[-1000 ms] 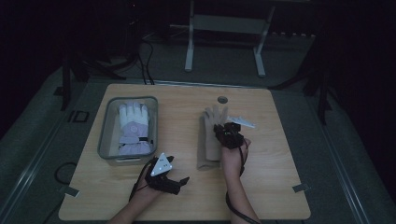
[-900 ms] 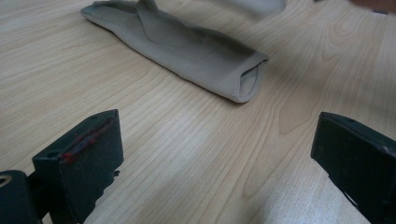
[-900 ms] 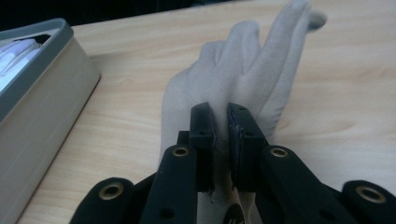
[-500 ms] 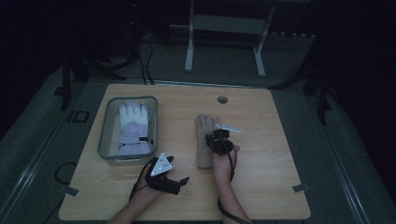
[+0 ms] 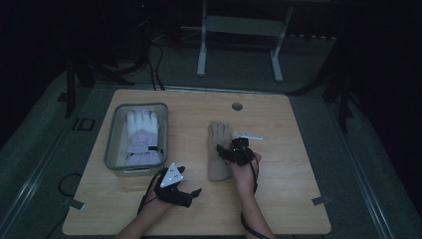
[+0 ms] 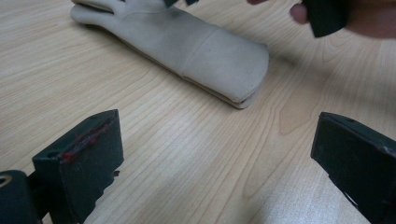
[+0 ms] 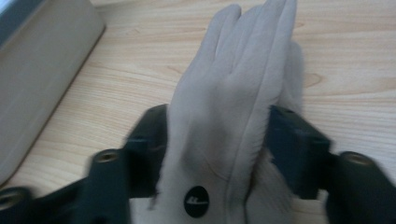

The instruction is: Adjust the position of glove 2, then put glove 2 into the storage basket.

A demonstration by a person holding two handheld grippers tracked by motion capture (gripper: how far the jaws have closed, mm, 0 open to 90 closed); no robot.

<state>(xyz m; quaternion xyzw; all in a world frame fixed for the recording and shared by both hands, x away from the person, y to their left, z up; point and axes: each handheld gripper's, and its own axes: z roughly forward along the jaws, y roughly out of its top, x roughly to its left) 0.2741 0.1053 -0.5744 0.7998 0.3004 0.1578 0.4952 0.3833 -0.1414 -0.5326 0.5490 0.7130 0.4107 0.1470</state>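
beige glove (image 7: pixel 233 116) | flat on table, btwn jaws of right gripper (image 7: pixel 219 135) | jaws just opening, unclamped

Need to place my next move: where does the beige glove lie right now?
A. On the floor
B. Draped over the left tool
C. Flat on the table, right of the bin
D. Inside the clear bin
C: the beige glove lies flat on the wooden table, to the right of the clear bin.
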